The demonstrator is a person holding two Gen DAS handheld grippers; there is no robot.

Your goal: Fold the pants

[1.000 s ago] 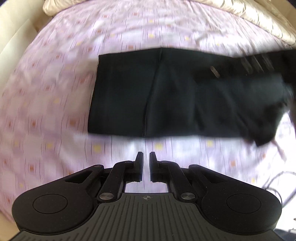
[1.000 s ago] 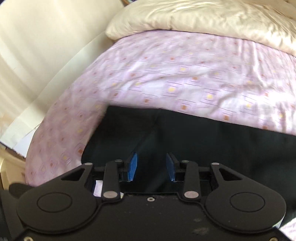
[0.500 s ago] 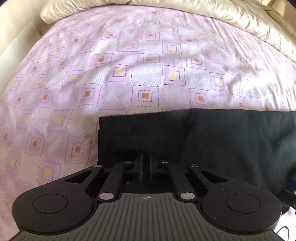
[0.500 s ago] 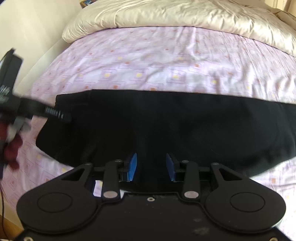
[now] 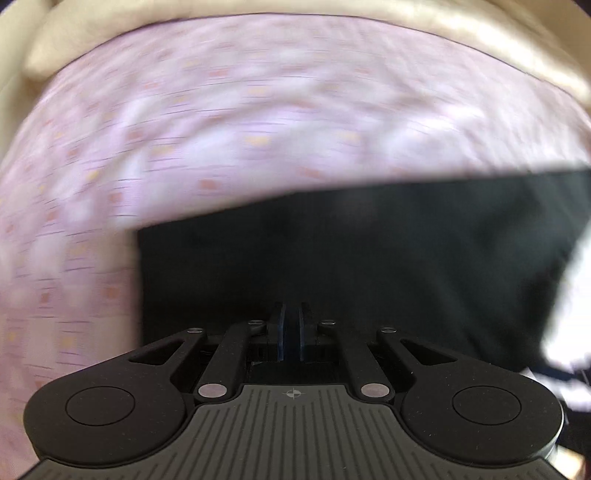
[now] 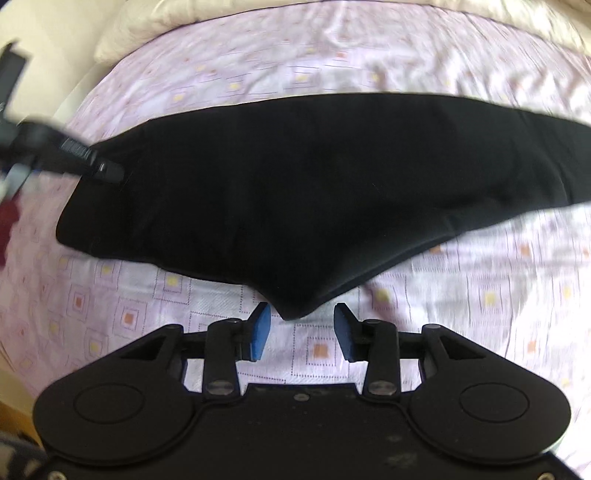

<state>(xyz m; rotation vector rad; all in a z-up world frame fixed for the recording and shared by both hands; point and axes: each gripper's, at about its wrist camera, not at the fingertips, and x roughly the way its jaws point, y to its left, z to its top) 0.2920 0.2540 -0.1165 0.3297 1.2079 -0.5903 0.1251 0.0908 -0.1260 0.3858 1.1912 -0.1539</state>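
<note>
The black pants (image 6: 295, 192) lie folded lengthwise across the pink patterned bed sheet (image 6: 332, 66). In the left wrist view the pants (image 5: 332, 258) fill the lower middle, and my left gripper (image 5: 290, 317) is shut on their near edge at the left end. In the right wrist view my right gripper (image 6: 301, 325) is open, with a pointed corner of the pants just ahead of the gap between its blue pads (image 6: 260, 332). The left gripper (image 6: 92, 162) also shows there, at the pants' left end.
A cream duvet (image 6: 184, 14) lies bunched along the far side of the bed. The bed's left edge and a pale wall (image 6: 44, 29) are at the left. The left wrist view is blurred by motion.
My left gripper came down onto the pants' left end and closed on the fabric. My right gripper drew back toward me, so the pants' near corner now lies just ahead of its open pads.
</note>
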